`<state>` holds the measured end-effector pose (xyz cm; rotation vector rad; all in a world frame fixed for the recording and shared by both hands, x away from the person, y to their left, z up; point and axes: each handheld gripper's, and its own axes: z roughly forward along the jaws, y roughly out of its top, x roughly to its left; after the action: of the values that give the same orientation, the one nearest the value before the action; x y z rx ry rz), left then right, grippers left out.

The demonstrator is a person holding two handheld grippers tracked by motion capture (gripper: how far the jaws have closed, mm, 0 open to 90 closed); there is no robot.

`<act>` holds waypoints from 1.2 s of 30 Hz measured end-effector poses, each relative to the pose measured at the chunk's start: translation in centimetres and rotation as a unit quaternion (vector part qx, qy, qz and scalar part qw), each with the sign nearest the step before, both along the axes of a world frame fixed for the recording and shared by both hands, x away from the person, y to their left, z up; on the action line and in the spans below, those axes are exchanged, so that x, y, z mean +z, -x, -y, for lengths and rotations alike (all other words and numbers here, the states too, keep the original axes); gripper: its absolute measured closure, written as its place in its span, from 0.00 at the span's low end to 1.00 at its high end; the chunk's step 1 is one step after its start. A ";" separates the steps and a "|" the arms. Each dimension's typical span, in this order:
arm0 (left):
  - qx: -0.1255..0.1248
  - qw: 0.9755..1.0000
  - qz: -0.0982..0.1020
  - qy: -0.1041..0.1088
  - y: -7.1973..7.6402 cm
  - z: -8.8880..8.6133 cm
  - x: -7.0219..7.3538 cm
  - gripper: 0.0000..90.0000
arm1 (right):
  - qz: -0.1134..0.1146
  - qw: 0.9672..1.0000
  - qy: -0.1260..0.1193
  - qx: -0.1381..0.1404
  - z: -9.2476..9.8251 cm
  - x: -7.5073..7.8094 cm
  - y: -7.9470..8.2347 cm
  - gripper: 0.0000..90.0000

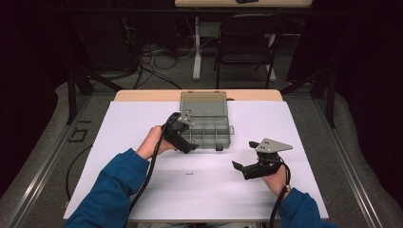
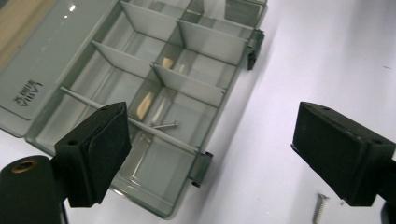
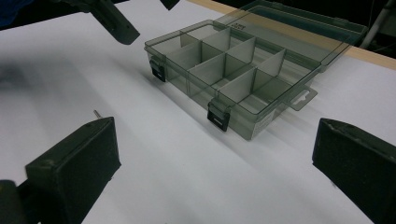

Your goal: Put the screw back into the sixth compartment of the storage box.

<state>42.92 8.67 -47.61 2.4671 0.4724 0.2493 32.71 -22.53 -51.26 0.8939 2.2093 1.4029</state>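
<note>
A white worktop (image 1: 142, 190) is sitting in a dim room. On its far half a grey compartment box (image 1: 205, 129) is lying with its lid open. The left gripper (image 1: 186, 142) is hovering at the box's near-left edge, jaws wide, gripping nothing. The right gripper (image 1: 242, 159) is hanging well apart, jaws wide and empty. 1 screw (image 2: 164, 125) is lying inside a compartment; another screw (image 1: 189, 174) is lying on the worktop between the grippers.

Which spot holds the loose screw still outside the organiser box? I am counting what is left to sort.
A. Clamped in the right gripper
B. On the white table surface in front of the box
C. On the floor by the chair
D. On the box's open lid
B: a single screw lies on the bare white table surface, apart from the organiser box, near the open left gripper.
</note>
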 end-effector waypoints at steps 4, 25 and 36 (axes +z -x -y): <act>-0.008 1.000 0.003 -0.002 0.8 -0.1 -0.2 0.09 | 0.001 1.000 -0.002 0.000 0.0 0.0 0.0 0.00; -0.030 0.999 0.007 -0.016 4.2 -0.6 -1.8 0.00 | 0.001 1.000 0.002 0.001 0.0 0.0 0.0 0.00; -0.042 0.999 0.007 -0.016 5.0 -0.5 -2.3 0.00 | 0.002 1.000 -0.001 0.001 0.0 0.0 0.0 0.00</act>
<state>37.90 9.13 -49.93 2.5083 0.3600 0.2412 32.73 -22.49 -51.29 0.8891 2.2071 1.4072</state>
